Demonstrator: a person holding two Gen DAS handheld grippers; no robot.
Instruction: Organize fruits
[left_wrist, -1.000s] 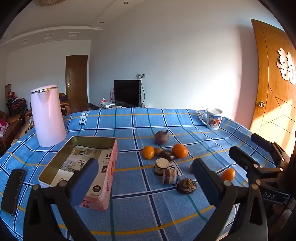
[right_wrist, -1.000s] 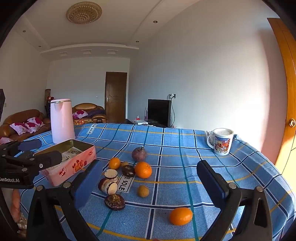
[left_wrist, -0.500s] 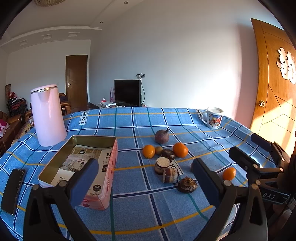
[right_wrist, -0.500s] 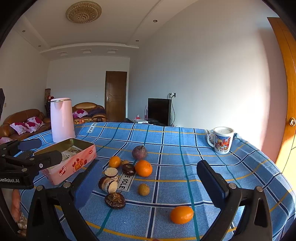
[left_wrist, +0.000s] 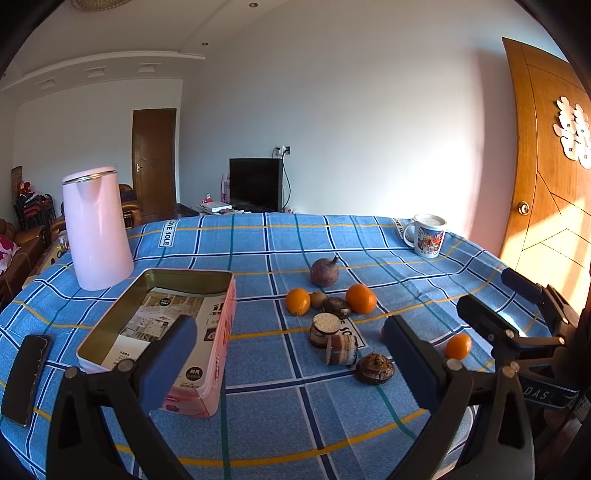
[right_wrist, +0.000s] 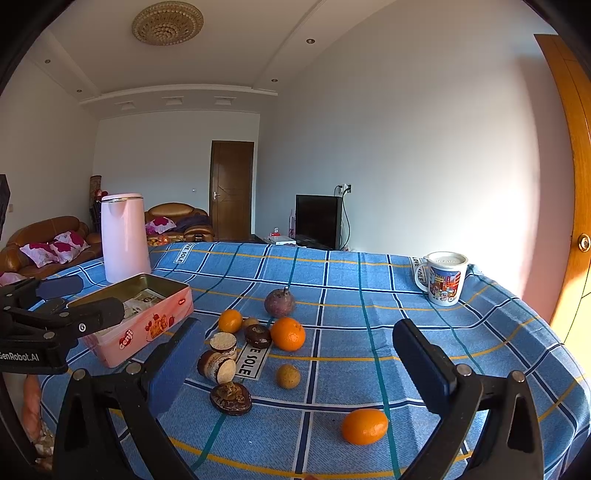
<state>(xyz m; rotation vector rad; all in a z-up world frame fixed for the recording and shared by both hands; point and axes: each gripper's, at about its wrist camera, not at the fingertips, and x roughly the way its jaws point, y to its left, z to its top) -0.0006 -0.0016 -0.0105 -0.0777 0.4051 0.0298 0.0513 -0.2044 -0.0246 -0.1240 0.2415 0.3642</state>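
Note:
Several fruits lie in a loose cluster on the blue checked tablecloth: oranges (left_wrist: 361, 298) (left_wrist: 297, 301), a purple round fruit with a stem (left_wrist: 324, 272), dark brown pieces (left_wrist: 374, 367), and a small orange (right_wrist: 364, 425) apart at the front. An open pink tin (left_wrist: 162, 332) stands left of them. My left gripper (left_wrist: 288, 354) is open above the near table edge, with the tin by its left finger. My right gripper (right_wrist: 299, 362) is open too, short of the cluster, with a small tan fruit (right_wrist: 288, 376) ahead. Neither holds anything.
A pink kettle (left_wrist: 96, 229) stands behind the tin. A printed mug (right_wrist: 444, 277) sits at the far right of the table. A dark phone (left_wrist: 26, 378) lies at the left edge. A wooden door (left_wrist: 546, 192) is close on the right.
Both views have shifted very slightly; the fruits, tin and grippers stay as they were.

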